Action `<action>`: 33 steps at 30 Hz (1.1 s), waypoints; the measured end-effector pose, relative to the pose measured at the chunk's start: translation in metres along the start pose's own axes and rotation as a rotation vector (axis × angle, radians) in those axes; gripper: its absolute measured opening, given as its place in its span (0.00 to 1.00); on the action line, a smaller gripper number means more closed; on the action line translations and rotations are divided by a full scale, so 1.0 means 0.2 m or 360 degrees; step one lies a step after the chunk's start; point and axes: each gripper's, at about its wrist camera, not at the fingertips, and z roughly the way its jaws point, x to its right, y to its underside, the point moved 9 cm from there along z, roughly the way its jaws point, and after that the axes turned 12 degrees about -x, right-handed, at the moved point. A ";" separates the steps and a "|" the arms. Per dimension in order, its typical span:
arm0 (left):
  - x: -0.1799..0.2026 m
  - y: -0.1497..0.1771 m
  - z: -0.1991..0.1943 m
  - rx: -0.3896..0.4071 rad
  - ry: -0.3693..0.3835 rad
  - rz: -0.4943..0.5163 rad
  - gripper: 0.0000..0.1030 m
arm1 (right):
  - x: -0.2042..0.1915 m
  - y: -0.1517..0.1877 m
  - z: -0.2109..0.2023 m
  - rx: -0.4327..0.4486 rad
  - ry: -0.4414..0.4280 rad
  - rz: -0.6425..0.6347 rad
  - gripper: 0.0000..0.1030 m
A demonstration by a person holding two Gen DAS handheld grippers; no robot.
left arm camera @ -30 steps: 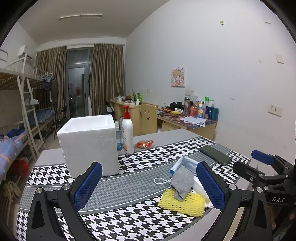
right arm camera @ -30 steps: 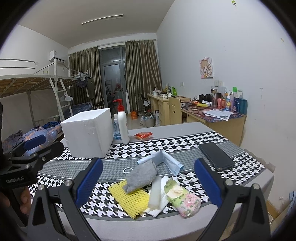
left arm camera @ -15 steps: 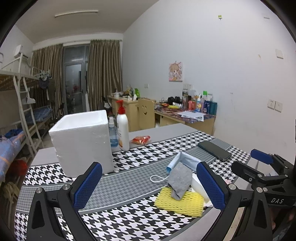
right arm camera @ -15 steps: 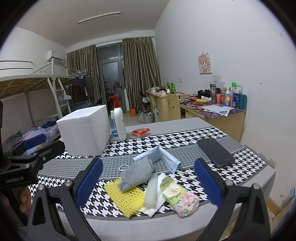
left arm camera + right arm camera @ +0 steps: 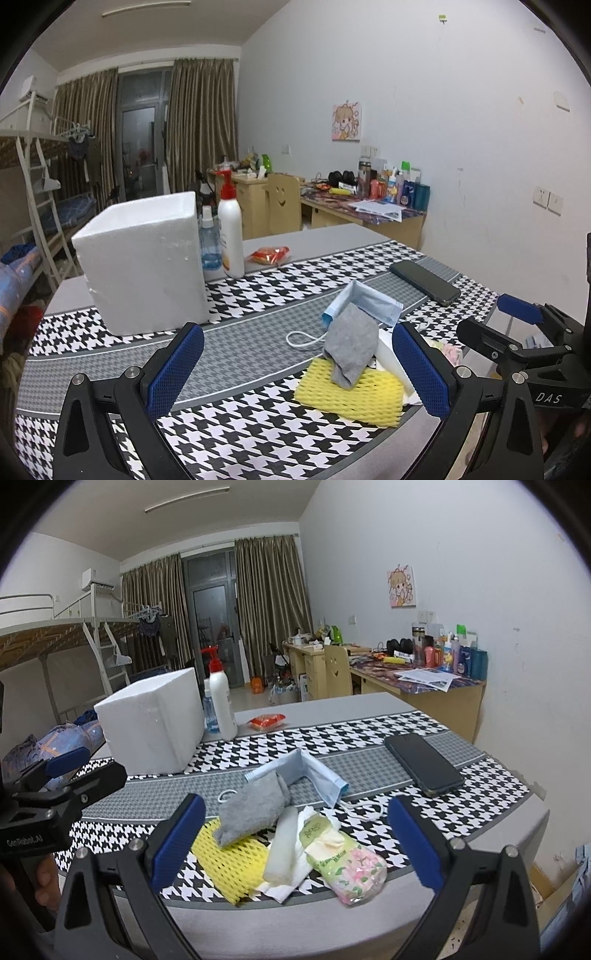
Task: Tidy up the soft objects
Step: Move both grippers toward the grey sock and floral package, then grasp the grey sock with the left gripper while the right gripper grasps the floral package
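- Indoors, a left gripper [image 5: 297,363] hangs over the near edge of a table [image 5: 325,247], its blue-padded jaws spread wide and holding nothing.
- Alongside, the right gripper [image 5: 295,840] is likewise wide open and empty, poised above a small heap of soft items at the table's near edge.
- A grey sock [image 5: 255,812] lies draped across a yellow foam net [image 5: 231,862], touching it.
- A white foam roll [image 5: 282,845] rests just right of the net on white tissue, with a floral tissue pack [image 5: 347,864] touching it on the right.
- A blue face mask [image 5: 314,775] sits just behind the sock, folded at an angle.
- A black phone [image 5: 423,764] lies apart at far right on the houndstooth cloth [image 5: 258,295].
- A white foam box [image 5: 144,262] stands far left, a pump bottle [image 5: 231,236] just beside it.
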 end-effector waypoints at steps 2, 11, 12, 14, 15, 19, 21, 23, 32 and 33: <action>0.02 0.01 0.03 -0.0023 0.0005 0.0008 0.99 | 0.01 0.00 0.02 -0.0015 0.0004 -0.0005 0.98; 0.11 0.01 0.16 -0.0103 0.0024 0.0068 0.99 | 0.10 0.05 0.10 -0.0093 0.0014 0.0023 0.98; 0.11 0.01 0.17 -0.0112 0.0022 0.0076 0.99 | 0.10 0.06 0.10 -0.0100 0.0012 0.0027 0.98; 0.12 0.01 0.20 -0.0126 0.0017 0.0085 0.99 | 0.11 0.07 0.11 -0.0116 0.0012 0.0031 0.98; 0.13 0.02 0.22 -0.0135 0.0014 0.0093 0.99 | 0.12 0.08 0.12 -0.0125 0.0015 0.0028 0.98; 0.12 0.02 0.28 -0.0182 0.0001 0.0093 0.99 | 0.13 0.09 0.15 -0.0151 0.0023 0.0026 0.98; 0.14 0.02 0.30 -0.0203 0.0018 0.0100 0.99 | 0.15 0.11 0.16 -0.0165 0.0029 0.0020 0.98; 0.15 0.03 0.33 -0.0232 0.0025 0.0110 0.99 | 0.16 0.12 0.17 -0.0180 0.0040 0.0023 0.98; 0.22 0.04 0.44 -0.0324 0.0066 0.0153 0.99 | 0.24 0.16 0.20 -0.0224 0.0069 0.0041 0.98; 0.23 0.04 0.45 -0.0330 0.0071 0.0162 0.99 | 0.24 0.16 0.20 -0.0229 0.0074 0.0041 0.98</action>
